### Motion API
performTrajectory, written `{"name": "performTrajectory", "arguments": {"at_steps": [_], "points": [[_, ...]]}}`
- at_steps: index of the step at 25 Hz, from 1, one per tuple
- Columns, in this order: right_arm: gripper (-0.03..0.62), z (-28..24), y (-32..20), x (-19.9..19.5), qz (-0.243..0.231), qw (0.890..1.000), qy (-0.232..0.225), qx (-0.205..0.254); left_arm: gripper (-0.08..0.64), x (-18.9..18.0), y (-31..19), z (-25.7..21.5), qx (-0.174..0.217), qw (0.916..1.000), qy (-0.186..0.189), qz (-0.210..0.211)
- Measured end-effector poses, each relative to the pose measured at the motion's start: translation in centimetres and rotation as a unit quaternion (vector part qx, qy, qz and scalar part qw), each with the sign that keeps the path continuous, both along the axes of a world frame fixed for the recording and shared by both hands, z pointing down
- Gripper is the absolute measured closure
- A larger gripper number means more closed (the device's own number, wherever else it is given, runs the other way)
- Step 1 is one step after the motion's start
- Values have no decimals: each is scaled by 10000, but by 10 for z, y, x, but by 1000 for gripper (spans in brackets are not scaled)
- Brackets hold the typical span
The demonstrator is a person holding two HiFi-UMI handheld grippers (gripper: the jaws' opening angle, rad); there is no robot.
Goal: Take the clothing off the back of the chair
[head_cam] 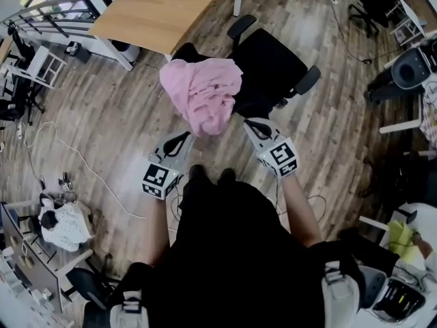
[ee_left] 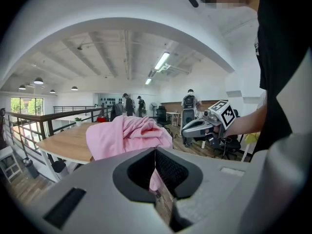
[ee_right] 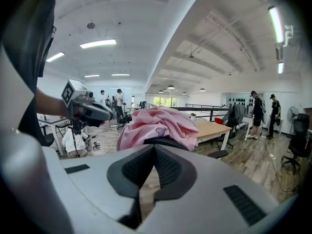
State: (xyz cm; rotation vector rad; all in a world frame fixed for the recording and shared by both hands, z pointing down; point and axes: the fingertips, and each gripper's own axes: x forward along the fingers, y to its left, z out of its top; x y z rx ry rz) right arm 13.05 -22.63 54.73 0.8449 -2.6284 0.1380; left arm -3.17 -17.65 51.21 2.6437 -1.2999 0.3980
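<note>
Pink clothing (head_cam: 201, 94): draped over chair (head_cam: 273, 63), frame centre. Left gripper (head_cam: 184, 139) and right gripper (head_cam: 251, 124): just below, flanking; all 4 jaws together.

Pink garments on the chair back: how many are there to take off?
1: a single pink garment bunched over the back of the black chair. Its folds could hide another piece underneath.

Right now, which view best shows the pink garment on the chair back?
Right gripper view: the pink garment drapes the chair back, whose top edge shows. Head view sees it from above; left gripper view hides the chair back.
</note>
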Motion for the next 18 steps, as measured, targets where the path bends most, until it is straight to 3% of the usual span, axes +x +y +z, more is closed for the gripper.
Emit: {"name": "performTrajectory", "arguments": {"at_steps": [5,10,13,15,18], "points": [[594,-5,-20,-19,25,10000,23,72,557,-28,-17,5,-93,9999,83,-96],[579,-14,-37,-36,-28,9997,-23,222,557,-43,-43,6,-86,9998,113,127],[506,-22,-46,-43,-194,9992,-73,339,557,-44,-62,3,-38,9996,120,251],[415,-23,-56,-47,-80,9995,-50,293,557,-48,-71,5,-68,9994,160,312],[230,-29,-77,-51,111,9995,-2,305,557,-58,-82,12,-230,9987,206,413]]}}
